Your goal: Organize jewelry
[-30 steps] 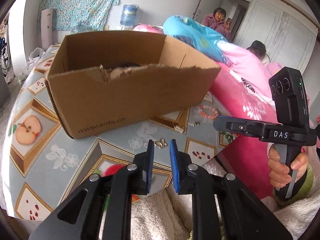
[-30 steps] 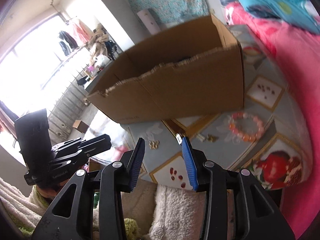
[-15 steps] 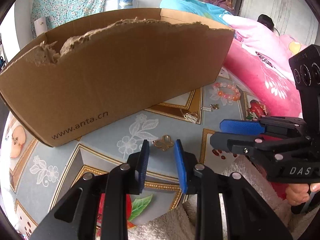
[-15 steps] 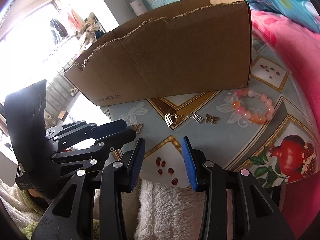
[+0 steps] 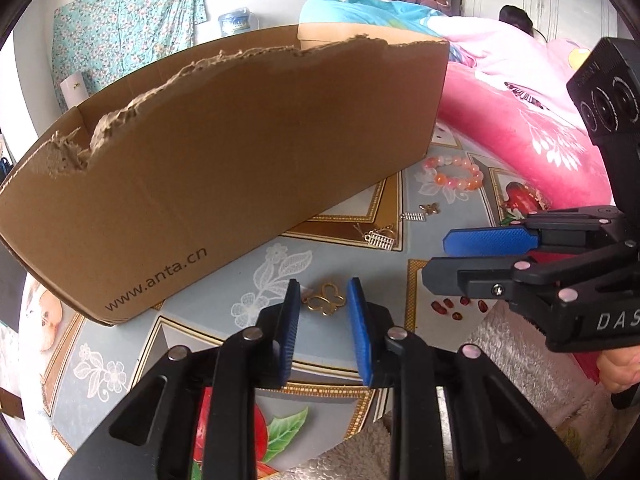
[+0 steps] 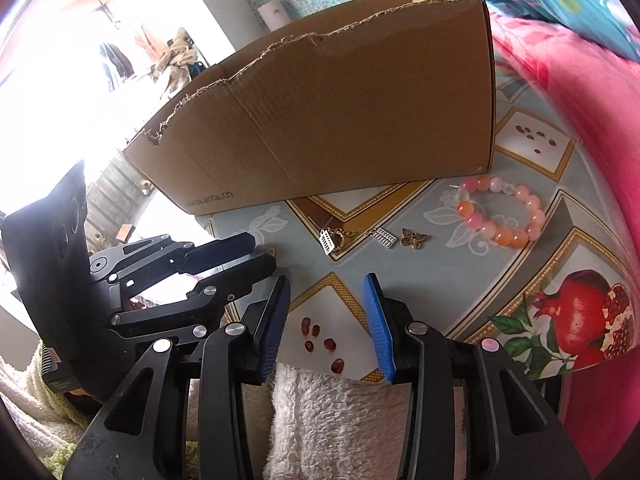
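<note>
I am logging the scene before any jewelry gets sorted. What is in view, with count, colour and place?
cardboard box: one, brown, torn rim, at the back of the table
bead bracelet: one, pink and orange, right of the box corner
butterfly charm: one, gold, on the tablecloth between the left gripper's fingers
bronze butterfly: one, left of the bracelet
abacus charms: two, silver, in front of the box
tablecloth: one, fruit print
blanket: pink, right
left gripper: jaws closing, not yet on the charm
right gripper: open, holding nothing

Cardboard box (image 5: 224, 168) walls off the table's (image 5: 352, 264) far side.
</note>
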`<state>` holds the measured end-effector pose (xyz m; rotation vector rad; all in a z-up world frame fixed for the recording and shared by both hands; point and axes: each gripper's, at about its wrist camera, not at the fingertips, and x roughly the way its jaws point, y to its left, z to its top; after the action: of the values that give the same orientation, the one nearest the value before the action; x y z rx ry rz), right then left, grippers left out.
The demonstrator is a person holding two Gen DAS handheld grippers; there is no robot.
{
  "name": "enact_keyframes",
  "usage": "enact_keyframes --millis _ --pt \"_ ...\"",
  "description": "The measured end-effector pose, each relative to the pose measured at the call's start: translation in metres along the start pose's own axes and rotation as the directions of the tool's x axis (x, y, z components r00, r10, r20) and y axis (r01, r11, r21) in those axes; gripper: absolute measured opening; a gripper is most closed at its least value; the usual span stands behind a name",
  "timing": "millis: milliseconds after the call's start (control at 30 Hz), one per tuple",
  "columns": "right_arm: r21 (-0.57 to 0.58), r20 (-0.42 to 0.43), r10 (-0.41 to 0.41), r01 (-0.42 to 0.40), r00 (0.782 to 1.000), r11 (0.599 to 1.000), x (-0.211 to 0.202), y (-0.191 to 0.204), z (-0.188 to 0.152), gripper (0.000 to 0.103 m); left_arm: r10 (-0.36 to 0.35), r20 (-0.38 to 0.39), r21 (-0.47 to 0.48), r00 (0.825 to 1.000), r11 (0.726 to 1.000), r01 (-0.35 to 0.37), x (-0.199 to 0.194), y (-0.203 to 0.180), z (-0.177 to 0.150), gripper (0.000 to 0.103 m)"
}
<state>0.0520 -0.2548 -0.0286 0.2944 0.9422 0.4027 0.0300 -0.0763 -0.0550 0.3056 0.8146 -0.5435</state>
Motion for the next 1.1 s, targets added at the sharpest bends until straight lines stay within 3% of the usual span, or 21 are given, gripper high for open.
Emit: enact_keyframes --millis 567,1100 --pt "-0.012 -0.001 0.001 -0.001 1.000 1.000 -0.005 -0.001 0.001 0.038 -0.034 0.034 -0.032 0.999 0.999 0.035 -0.009 0.007 -0.002 0.015" --pt "-0.026 -0.011 0.014 -0.014 1.000 1.000 0.002 0.005 0.004 0.038 -0.043 -0.035 0.041 0.998 0.998 0.044 0.000 0.010 0.003 0.020"
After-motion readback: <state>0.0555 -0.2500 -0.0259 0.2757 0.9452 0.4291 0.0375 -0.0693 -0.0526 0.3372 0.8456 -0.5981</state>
